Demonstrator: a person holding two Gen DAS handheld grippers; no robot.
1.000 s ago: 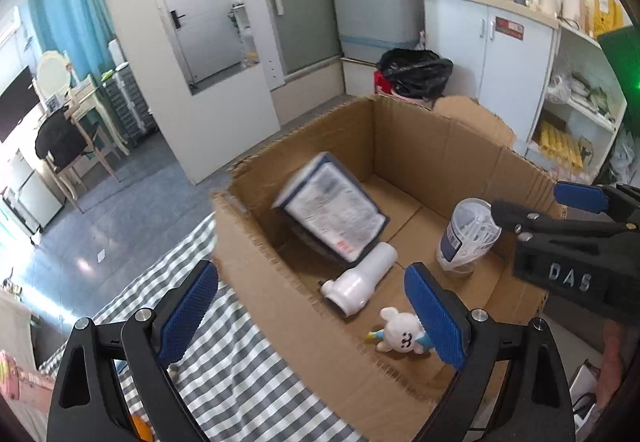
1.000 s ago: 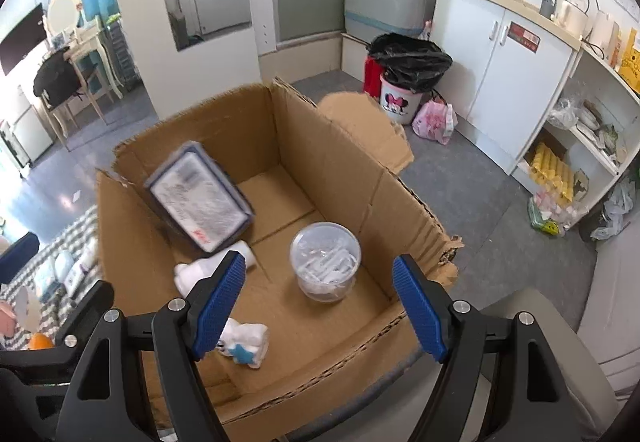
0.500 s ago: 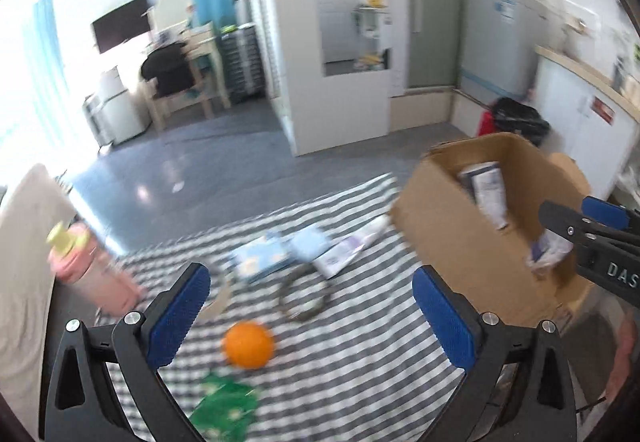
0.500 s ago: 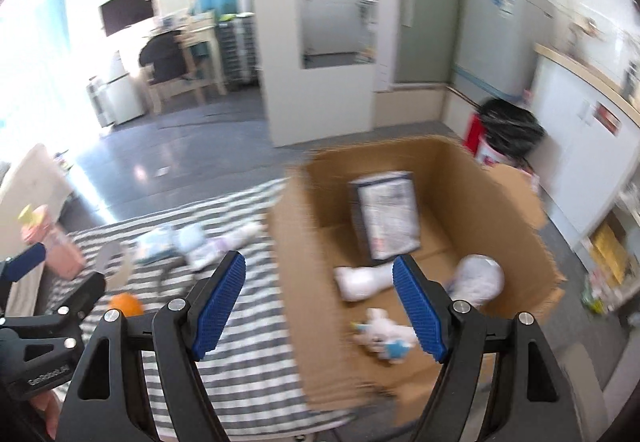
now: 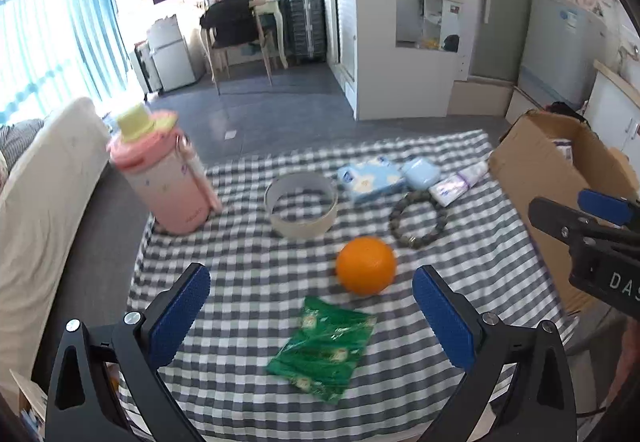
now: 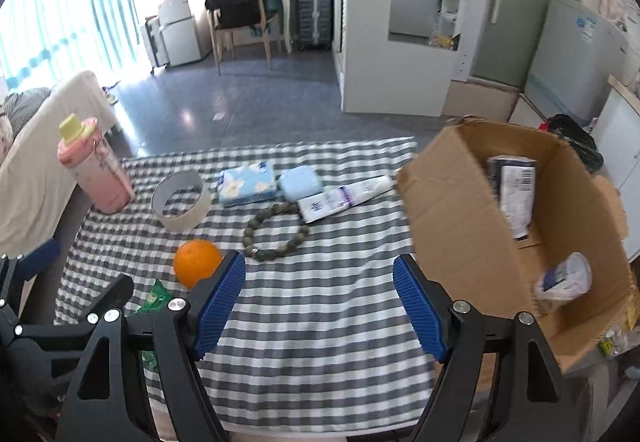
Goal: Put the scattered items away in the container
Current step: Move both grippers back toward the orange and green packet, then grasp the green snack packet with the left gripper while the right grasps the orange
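From the left wrist view, the left gripper (image 5: 310,316) hangs above the near edge of the checked tabletop (image 5: 248,262), its blue pads (image 5: 180,316) spread wide and holding nothing. Between the pads and a little ahead lies a green snack packet (image 5: 322,348), flat on the cloth. Just beyond it sits an orange (image 5: 366,270), nearer the right-hand pad. Farther out are a tape ring (image 5: 302,208), a bead bracelet (image 5: 418,216), a blue patterned tissue pack (image 5: 370,178), a small pale-blue case (image 5: 420,172) touching it, and a white tube (image 5: 460,184) angled toward the cardboard box (image 5: 532,178) at the right edge. A pink bottle (image 5: 164,178) stands upright at the far left of the cloth. The right gripper (image 5: 600,226) juts in from the right in front of the box.

From the right wrist view, the right gripper (image 6: 320,306) is level over bare cloth, pads parted wide and empty. The orange (image 6: 198,268) sits just beside its left-hand pad; the bead bracelet (image 6: 276,232) lies ahead, with the white tube (image 6: 344,198), pale-blue case (image 6: 300,182) and tissue pack (image 6: 248,182) beyond. The cardboard box (image 6: 452,218) stands open to the right, holding a dark packet (image 6: 512,190) leaning on its wall and a clear tub (image 6: 564,282) on its side. The left gripper (image 6: 60,306) shows at lower left, over the green packet (image 6: 154,298).
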